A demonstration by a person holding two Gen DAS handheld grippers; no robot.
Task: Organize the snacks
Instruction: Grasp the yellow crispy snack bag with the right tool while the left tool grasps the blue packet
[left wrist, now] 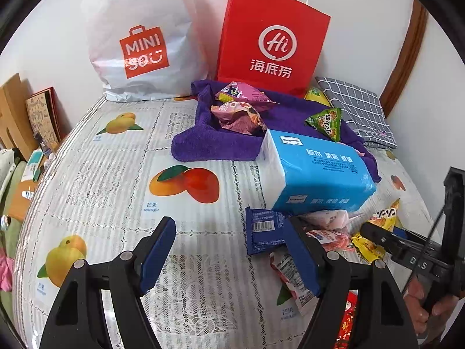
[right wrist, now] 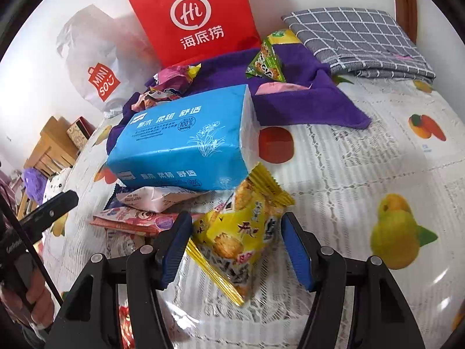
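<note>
Snack packets lie scattered on the fruit-print tablecloth (left wrist: 122,174). My left gripper (left wrist: 229,250) is open above bare cloth; a dark blue packet (left wrist: 263,231) and a red-white packet (left wrist: 290,279) lie by its right finger. My right gripper (right wrist: 237,250) is open with its fingers on either side of a yellow snack packet (right wrist: 235,238), apart from it. A blue tissue pack (right wrist: 186,139) rests on a white packet (right wrist: 157,197) and a pink packet (right wrist: 136,218). Pink-purple packets (left wrist: 238,110) and a green triangular packet (left wrist: 327,122) lie on a purple towel (left wrist: 215,142).
A white Miniso plastic bag (left wrist: 139,37) and a red paper bag (left wrist: 270,37) stand against the back wall. A folded grey checked cloth (right wrist: 357,37) lies at the back right. Wooden furniture (left wrist: 14,110) stands beyond the table's left edge.
</note>
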